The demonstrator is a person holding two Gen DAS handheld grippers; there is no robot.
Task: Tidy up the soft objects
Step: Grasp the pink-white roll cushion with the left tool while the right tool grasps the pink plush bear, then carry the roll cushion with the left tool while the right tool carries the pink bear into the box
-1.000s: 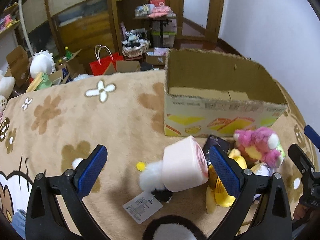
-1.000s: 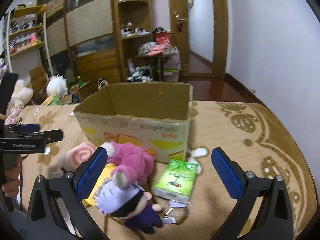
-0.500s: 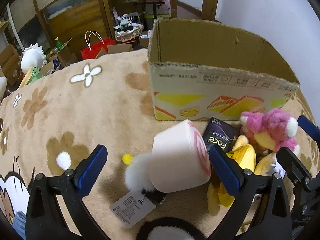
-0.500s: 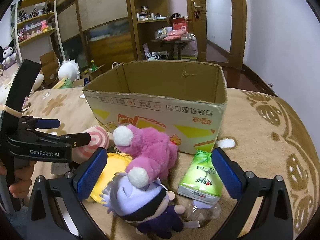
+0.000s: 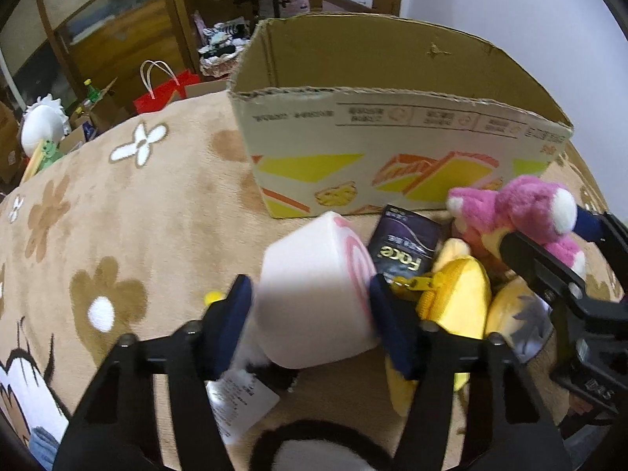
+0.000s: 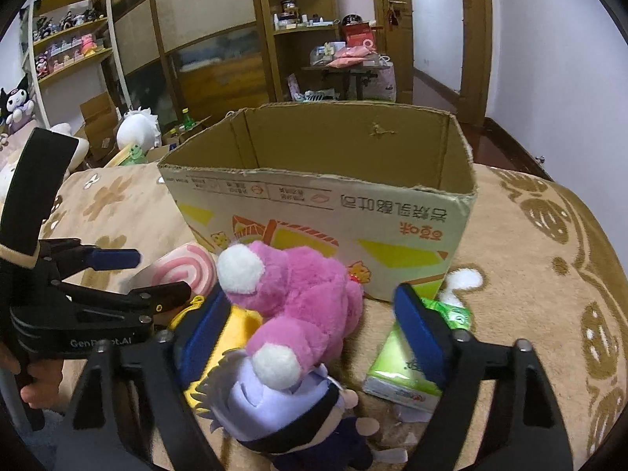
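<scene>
Gripping pink roll cushion [image 5: 314, 294] between left tongs [image 5: 310, 322], swirl end facing right, long axis crosswise, before cardboard box [image 5: 392, 149]. Right tongs [image 6: 310, 325] spread, straddling pink plush [image 6: 310, 298].

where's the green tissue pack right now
In the right wrist view, the green tissue pack lies on the brown blanket at the cardboard box's front right corner, partly behind the right gripper's right finger.

Pink plush bear [image 6: 302, 298] between open right gripper [image 6: 314, 333] pads.
</scene>
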